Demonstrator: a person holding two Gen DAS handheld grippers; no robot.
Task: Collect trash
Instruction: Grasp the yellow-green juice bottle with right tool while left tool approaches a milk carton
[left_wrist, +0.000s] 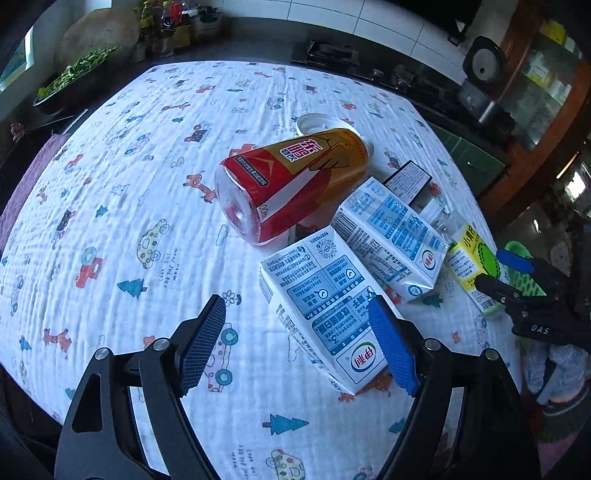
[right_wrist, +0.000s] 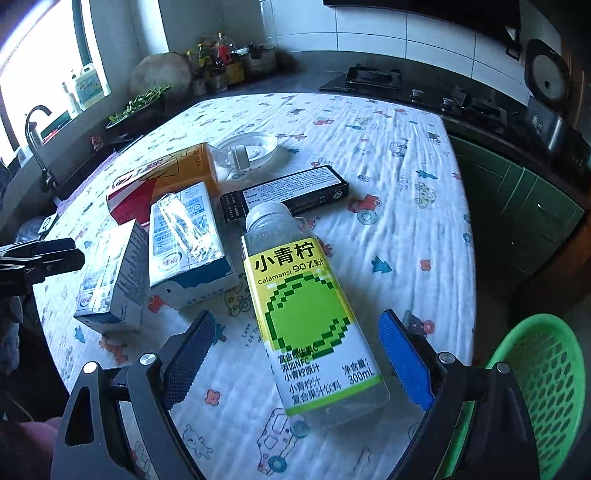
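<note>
Trash lies on the patterned tablecloth (left_wrist: 110, 184). A red and orange bottle (left_wrist: 295, 181) lies on its side, also in the right wrist view (right_wrist: 166, 177). Two white and blue milk cartons (left_wrist: 325, 302) (left_wrist: 391, 232) lie beside it; they also show in the right wrist view (right_wrist: 110, 280) (right_wrist: 188, 240). A yellow-green calamansi juice bottle (right_wrist: 314, 317) lies flat between my right gripper's (right_wrist: 295, 358) open fingers. My left gripper (left_wrist: 295, 339) is open, its right finger over the near carton. A black box (right_wrist: 288, 192) and a white lid (right_wrist: 255, 147) lie farther back.
A green perforated basket (right_wrist: 546, 398) stands off the table's right edge. A stove (right_wrist: 373, 79) and a counter with bottles and greens (right_wrist: 147, 98) run behind the table. A sink tap (right_wrist: 35, 122) is at left.
</note>
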